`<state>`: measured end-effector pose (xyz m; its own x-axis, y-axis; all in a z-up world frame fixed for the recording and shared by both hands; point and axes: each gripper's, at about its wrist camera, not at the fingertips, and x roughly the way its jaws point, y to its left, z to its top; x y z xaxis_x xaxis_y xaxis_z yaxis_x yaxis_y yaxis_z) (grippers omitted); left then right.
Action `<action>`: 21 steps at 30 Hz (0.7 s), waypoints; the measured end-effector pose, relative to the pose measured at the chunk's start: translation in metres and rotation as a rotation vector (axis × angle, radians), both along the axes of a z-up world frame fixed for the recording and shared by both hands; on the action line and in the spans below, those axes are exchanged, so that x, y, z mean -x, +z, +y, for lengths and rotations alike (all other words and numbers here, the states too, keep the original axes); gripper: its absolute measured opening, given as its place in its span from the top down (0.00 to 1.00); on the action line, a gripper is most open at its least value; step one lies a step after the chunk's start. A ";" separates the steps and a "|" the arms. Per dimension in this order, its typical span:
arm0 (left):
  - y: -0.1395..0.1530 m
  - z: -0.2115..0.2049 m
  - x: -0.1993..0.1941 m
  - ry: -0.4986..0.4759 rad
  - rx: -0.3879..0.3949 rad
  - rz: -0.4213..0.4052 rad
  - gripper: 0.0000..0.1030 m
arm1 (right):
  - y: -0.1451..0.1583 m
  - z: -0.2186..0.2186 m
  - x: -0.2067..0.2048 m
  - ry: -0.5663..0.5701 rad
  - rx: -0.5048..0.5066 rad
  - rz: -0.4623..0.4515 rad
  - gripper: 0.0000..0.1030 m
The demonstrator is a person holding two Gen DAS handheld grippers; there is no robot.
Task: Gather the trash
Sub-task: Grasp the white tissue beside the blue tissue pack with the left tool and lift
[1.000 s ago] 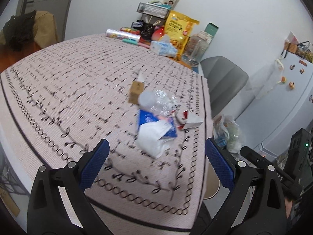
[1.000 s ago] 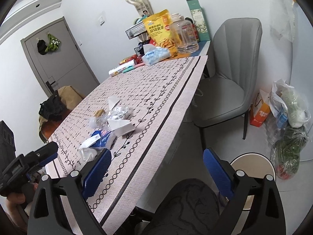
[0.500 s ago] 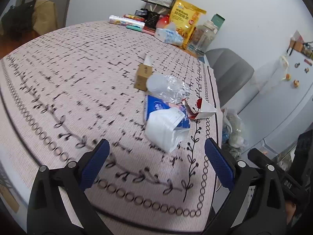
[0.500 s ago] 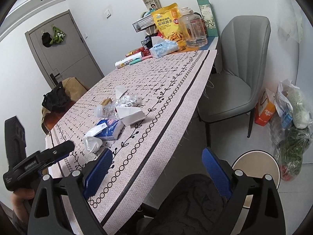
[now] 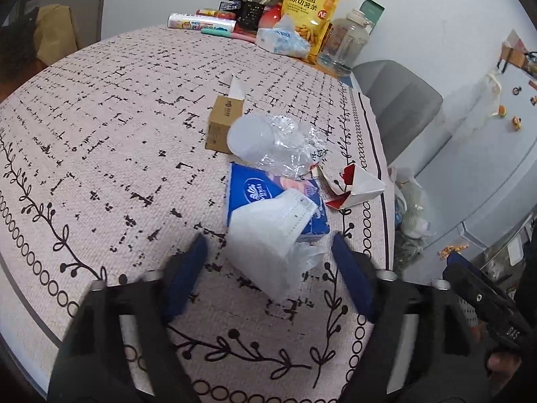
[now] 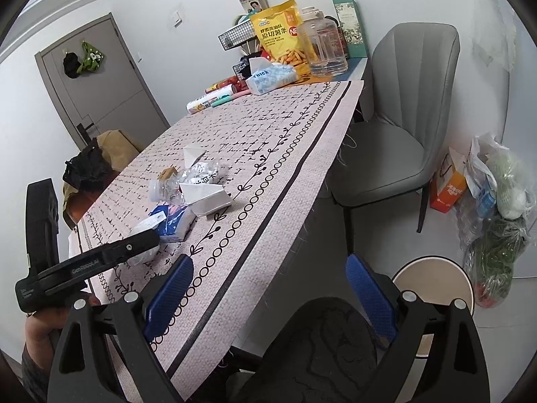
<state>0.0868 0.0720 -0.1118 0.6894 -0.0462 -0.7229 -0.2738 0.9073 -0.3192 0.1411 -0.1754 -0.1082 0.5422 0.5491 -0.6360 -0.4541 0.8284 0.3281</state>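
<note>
**Left gripper closes in on the crumpled tissue**

Since a second ago the left gripper (image 5: 268, 262) has dropped toward the table edge, its jaws now closing with the crumpled white tissue (image 5: 268, 235) between them, pads not yet touching it. Just behind lies the blue tissue pack (image 5: 255, 194), then the torn red-and-white carton (image 5: 355, 188), clear plastic wrapper (image 5: 278, 144) and small brown box (image 5: 223, 124). The right gripper (image 6: 268, 288) hangs spread and empty beyond the tablecloth (image 6: 285, 154) edge.
</note>
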 end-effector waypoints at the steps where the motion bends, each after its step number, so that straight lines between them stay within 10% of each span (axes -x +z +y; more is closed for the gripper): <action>1: -0.001 0.002 0.003 -0.003 0.015 -0.002 0.55 | 0.001 0.002 -0.001 0.002 0.004 -0.001 0.12; 6: 0.001 0.010 0.017 -0.010 0.051 -0.027 0.72 | 0.005 0.019 -0.001 0.026 0.021 -0.012 0.12; 21: 0.017 0.063 0.056 0.125 0.076 -0.121 0.74 | 0.013 0.081 -0.008 0.109 0.061 -0.023 0.08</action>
<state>0.0308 0.1352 -0.0951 0.7746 -0.0060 -0.6324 -0.3389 0.8403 -0.4231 0.1489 -0.0945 -0.0954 0.4960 0.5663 -0.6583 -0.5493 0.7917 0.2672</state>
